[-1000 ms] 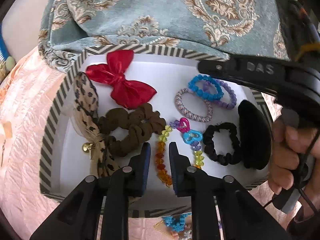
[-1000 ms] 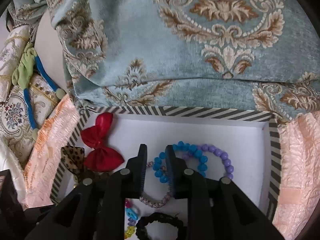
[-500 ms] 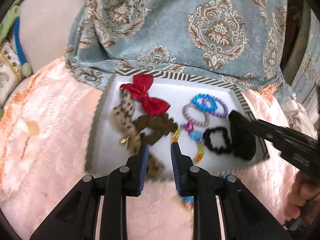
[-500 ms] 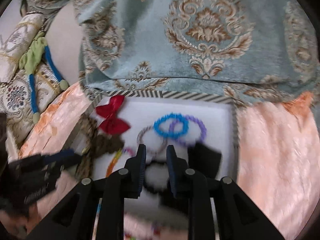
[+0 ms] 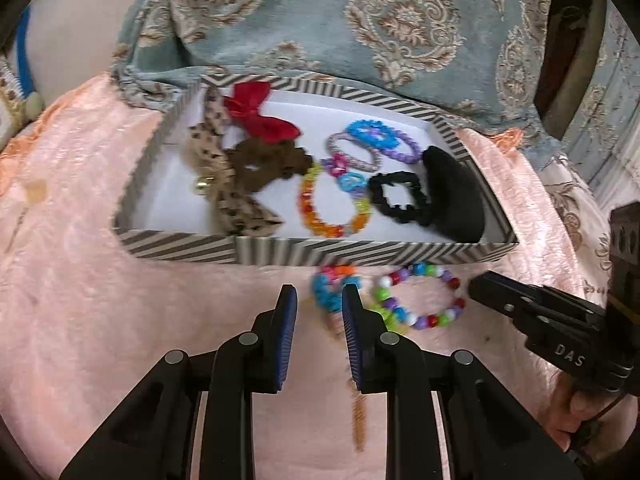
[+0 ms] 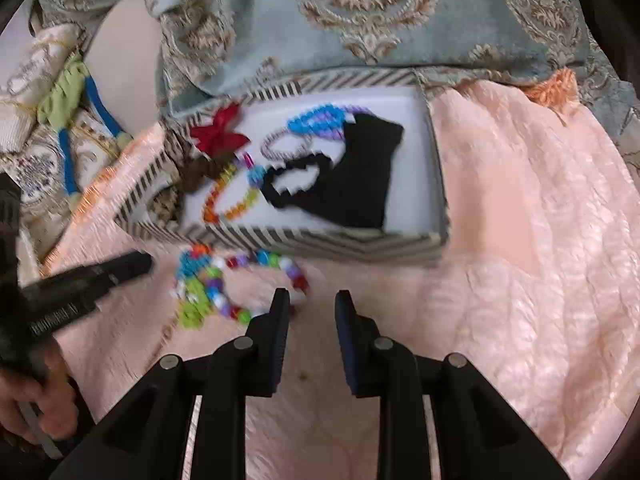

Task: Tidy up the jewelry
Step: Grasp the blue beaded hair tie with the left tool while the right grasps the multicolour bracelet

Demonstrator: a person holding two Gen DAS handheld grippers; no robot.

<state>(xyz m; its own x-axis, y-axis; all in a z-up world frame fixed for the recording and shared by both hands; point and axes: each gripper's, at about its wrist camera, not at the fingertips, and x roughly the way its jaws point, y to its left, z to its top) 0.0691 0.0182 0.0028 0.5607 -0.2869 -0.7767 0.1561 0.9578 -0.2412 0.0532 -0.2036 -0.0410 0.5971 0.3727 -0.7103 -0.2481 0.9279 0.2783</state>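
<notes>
A striped shallow box (image 5: 280, 254) (image 6: 320, 242) lies on the pink bedspread. It holds a red bow (image 5: 260, 118), a leopard bow (image 5: 224, 168), a brown scrunchie (image 5: 264, 160), bead bracelets (image 5: 332, 204), a black scrunchie (image 5: 396, 196) and a black clip (image 5: 452, 196). In front of the box lie a multicoloured bead bracelet (image 5: 420, 300) (image 6: 256, 276) and a blue-orange beaded piece (image 5: 330, 286). My left gripper (image 5: 318, 304) is open and empty, just left of them. My right gripper (image 6: 308, 306) is open and empty, just right of the bracelet.
A teal patterned pillow (image 5: 340, 20) leans behind the box. Embroidered cushions and a green-blue cord (image 6: 68, 92) lie at the left in the right wrist view. Dark furniture (image 5: 568, 40) stands at the back right. The pink bedspread (image 6: 520, 240) stretches right of the box.
Both grippers have pulled back from over the box to the bedspread in front of it and have opened wider. The loose bracelets in front of the box have come into view.
</notes>
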